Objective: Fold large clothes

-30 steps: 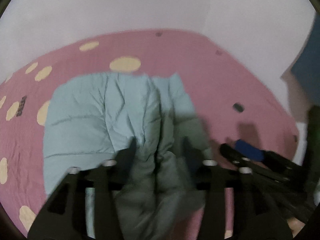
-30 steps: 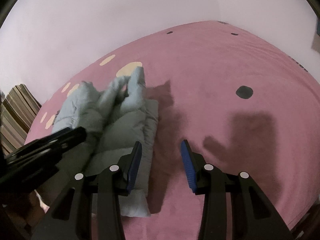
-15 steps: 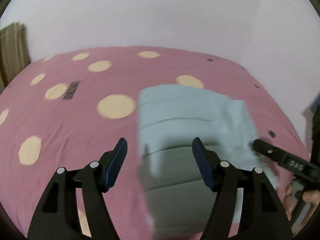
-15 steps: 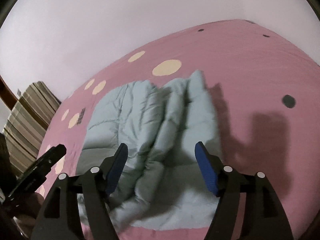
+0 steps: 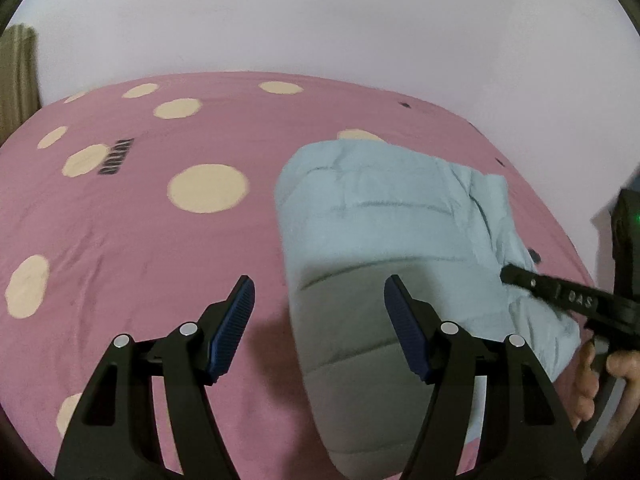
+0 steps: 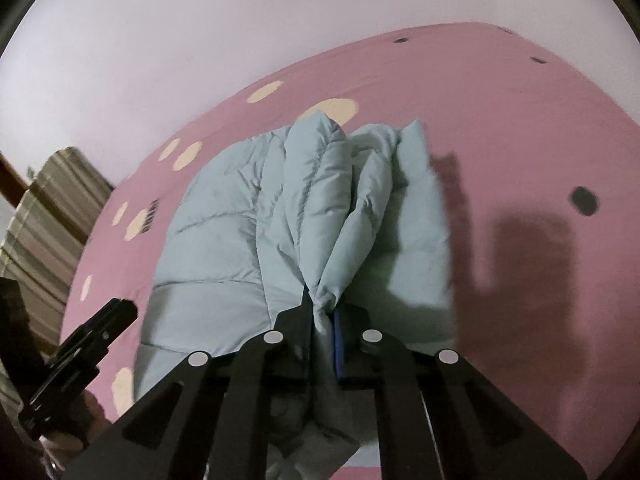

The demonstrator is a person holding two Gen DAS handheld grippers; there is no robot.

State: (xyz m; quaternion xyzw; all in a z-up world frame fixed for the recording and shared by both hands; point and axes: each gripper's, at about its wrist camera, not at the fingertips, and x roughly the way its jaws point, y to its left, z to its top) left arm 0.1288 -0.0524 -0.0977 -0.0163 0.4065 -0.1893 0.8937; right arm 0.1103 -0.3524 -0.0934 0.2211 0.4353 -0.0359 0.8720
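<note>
Since a second ago the right gripper (image 6: 320, 316) has swung over the puffy jacket (image 6: 280, 216) and clamped down, while the left gripper (image 5: 318, 308) has let go and slid off to the side. In the left wrist view its jaws stand wide and empty over the jacket's left edge, above the pink dotted bed (image 5: 120, 240), probably lining up a fresh hold. In the right wrist view the pads pinch a gathered ridge of fabric, likely to lift that side for folding.
</note>
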